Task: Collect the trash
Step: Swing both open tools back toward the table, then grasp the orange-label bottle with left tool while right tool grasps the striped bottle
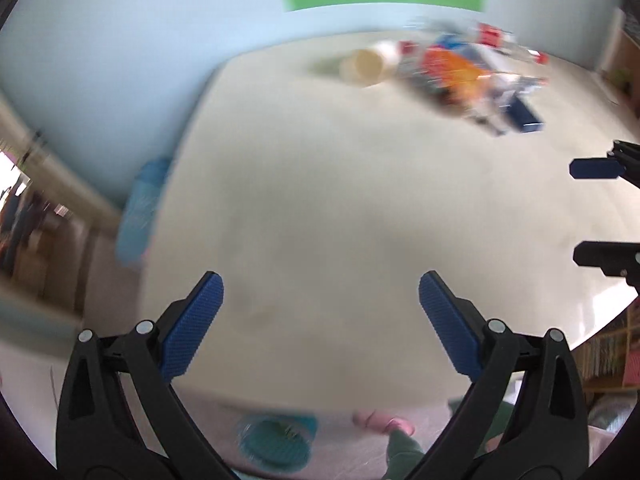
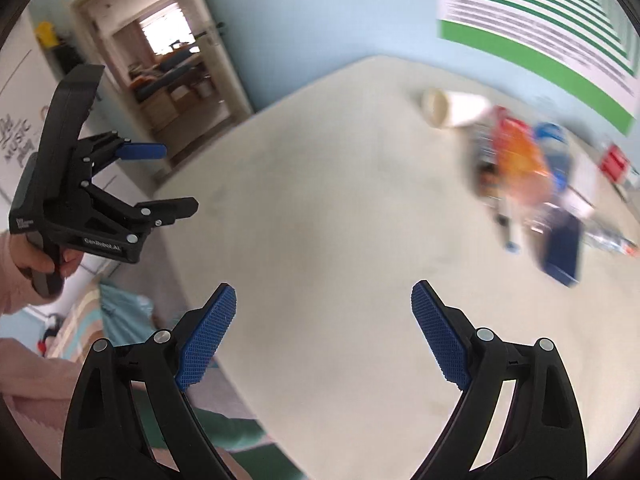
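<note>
A blurred heap of trash lies at the far right of the cream table (image 1: 320, 184): a tipped paper cup (image 1: 366, 66), an orange wrapper (image 1: 452, 68) and a dark blue box (image 1: 524, 114). The right wrist view shows the same cup (image 2: 452, 108), wrapper (image 2: 520, 148) and box (image 2: 562, 248), plus a clear bottle (image 2: 612, 240). My left gripper (image 1: 320, 284) hangs open over bare tabletop, well short of the heap. My right gripper (image 2: 324, 292) is open too, with nothing between its pads. Each gripper shows in the other's view: the right (image 1: 588, 212), the left (image 2: 178, 178) held by a hand (image 2: 40, 264).
A blue round bin (image 1: 276, 440) stands on the floor below the table's near edge. A blue bag (image 1: 140, 208) hangs past the left edge. A light blue wall with a green striped poster (image 2: 560, 40) backs the table. A doorway (image 2: 168, 64) opens at the left.
</note>
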